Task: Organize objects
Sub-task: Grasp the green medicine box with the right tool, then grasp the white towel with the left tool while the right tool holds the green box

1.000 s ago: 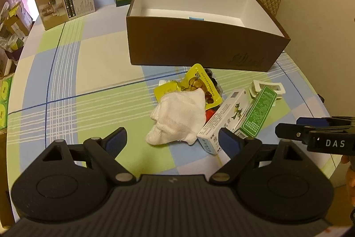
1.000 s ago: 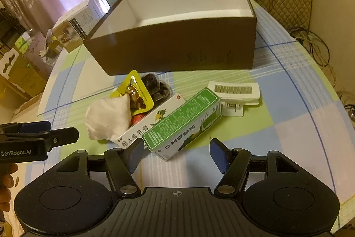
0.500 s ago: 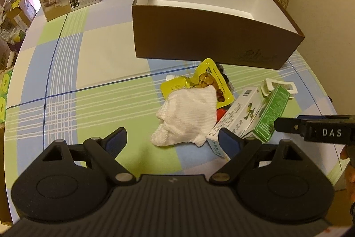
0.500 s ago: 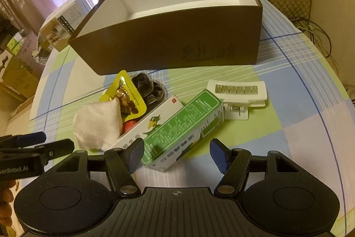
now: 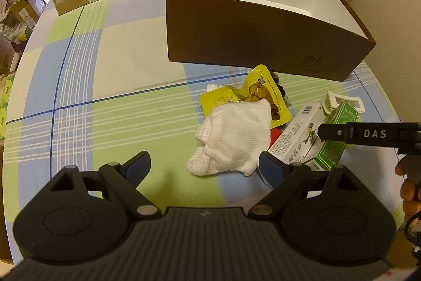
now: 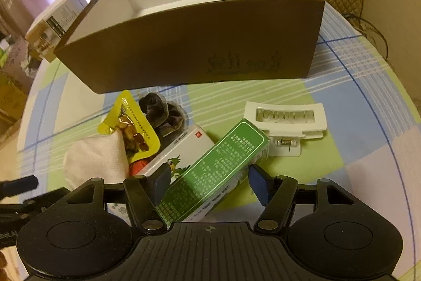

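Green box (image 6: 210, 175) sits between right tool's (image 6: 210, 179) spread fingers.

Matt cardboard box (image 6: 184, 59), glossy foil pouch (image 6: 134, 131), seemingly terry cloth (image 5: 236, 138).

1. One brown box (image 5: 263, 41).
2. Two long cartons: one green carton (image 6: 210, 173), one white carton (image 5: 297, 138).
3. Two yellow snack packets (image 5: 265, 96).
4. One white cloth (image 5: 234, 138).
5. One white hair clip (image 6: 285, 123).
6. One dark cloth bundle (image 6: 163, 112).
7. Two grippers: the left gripper (image 5: 202, 165), the right gripper (image 6: 210, 178).
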`<state>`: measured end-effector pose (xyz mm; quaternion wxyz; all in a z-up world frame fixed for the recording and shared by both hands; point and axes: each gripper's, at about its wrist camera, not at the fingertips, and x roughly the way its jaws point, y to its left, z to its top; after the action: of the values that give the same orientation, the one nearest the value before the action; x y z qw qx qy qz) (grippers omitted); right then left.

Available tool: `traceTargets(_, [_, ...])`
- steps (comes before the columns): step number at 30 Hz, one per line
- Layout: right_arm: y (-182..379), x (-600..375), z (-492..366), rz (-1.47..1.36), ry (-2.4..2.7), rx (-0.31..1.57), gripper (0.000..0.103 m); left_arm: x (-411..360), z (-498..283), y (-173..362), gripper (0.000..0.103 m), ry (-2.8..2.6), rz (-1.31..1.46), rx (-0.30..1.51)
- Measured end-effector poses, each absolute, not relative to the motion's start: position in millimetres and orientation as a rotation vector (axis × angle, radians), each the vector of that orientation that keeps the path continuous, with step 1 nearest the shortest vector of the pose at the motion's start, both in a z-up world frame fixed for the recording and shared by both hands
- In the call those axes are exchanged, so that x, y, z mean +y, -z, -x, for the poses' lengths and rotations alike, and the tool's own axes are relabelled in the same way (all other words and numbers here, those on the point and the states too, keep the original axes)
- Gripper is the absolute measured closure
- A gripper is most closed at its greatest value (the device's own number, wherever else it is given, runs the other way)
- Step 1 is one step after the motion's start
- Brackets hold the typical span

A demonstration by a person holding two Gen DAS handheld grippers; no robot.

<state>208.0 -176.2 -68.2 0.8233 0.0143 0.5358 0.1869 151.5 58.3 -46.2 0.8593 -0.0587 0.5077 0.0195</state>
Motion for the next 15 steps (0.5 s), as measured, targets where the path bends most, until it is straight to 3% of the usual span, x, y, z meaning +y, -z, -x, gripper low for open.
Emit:
traceTargets(2, [68.1, -174.7, -206.8, 0.012, -0.406, 1.133, 0.044, 57.9, -152.8, 47.4, 0.016, -0.039, 0.123, 1.068])
traceTargets(9, [68.7, -181.0, -205.0, 0.137, -0.428, 1.125, 0.073, 51.4, -160.6, 53.8, 0.016, -0.016, 0.12, 1.085])
traceTargets(15, [68.0, -197.6, -204.5, 0.18, -0.425, 1.116, 0.075, 40.5, -172.6, 63.0, 0.016, 0.001, 0.122, 1.092])
